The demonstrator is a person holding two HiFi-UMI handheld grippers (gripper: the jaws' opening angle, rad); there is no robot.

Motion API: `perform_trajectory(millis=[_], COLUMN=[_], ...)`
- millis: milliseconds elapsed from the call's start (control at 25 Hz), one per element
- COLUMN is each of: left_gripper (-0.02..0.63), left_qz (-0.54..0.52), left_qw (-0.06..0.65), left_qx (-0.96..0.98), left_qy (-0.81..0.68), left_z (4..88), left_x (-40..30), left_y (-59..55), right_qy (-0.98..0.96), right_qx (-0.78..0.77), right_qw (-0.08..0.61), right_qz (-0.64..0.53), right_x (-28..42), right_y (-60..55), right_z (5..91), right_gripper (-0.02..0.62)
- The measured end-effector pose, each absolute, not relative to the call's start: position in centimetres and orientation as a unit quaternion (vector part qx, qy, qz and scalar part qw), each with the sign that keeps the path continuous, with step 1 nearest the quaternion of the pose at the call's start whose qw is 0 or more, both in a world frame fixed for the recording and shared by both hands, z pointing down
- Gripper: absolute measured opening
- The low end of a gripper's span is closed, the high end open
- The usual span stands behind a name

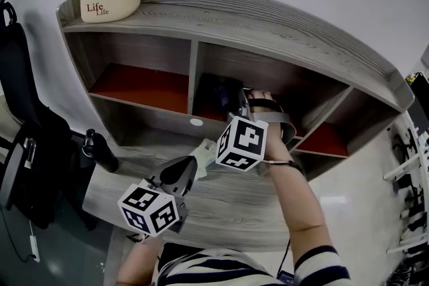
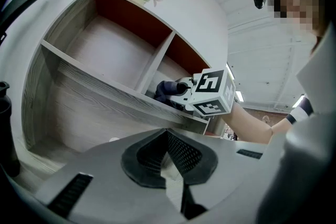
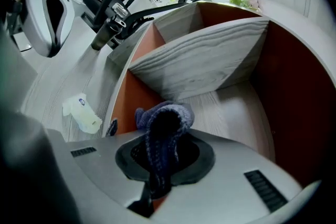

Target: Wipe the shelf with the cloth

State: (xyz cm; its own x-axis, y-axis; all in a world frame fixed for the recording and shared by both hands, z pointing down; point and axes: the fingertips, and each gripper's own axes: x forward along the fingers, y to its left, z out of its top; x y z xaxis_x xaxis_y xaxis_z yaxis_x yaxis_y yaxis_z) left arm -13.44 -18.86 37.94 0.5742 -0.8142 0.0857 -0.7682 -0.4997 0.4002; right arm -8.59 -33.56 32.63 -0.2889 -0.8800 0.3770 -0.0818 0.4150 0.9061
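A dark blue cloth is bunched in the middle compartment of the grey wooden shelf unit. My right gripper reaches into that compartment and is shut on the cloth, which hangs over the grey shelf board. The left gripper view shows the cloth on the compartment's front edge, beside the right gripper's marker cube. My left gripper hovers low over the desk in front of the shelf. Its jaws are shut with nothing seen between them.
A potted plant stands on the shelf's top left. On the desk lies a small white packet, just past the left gripper's tips. A black bottle and a black chair are at the left.
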Motion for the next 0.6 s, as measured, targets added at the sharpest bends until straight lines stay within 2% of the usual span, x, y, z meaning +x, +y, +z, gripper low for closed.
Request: perform_trajectory(millis=[600], left_gripper=[0.015], left_qz=[-0.052], left_qw=[0.202], left_qx=[0.890], left_qy=[-0.406], left_z=[37.6], left_x=[-8.9], left_y=[-19.4], right_qy=[-0.602], right_qx=[0.426], right_qw=[0.557], right_qz=[-0.382], right_x=[1.1], right_y=[-33.0], right_z=[32.9], right_gripper=[0.044])
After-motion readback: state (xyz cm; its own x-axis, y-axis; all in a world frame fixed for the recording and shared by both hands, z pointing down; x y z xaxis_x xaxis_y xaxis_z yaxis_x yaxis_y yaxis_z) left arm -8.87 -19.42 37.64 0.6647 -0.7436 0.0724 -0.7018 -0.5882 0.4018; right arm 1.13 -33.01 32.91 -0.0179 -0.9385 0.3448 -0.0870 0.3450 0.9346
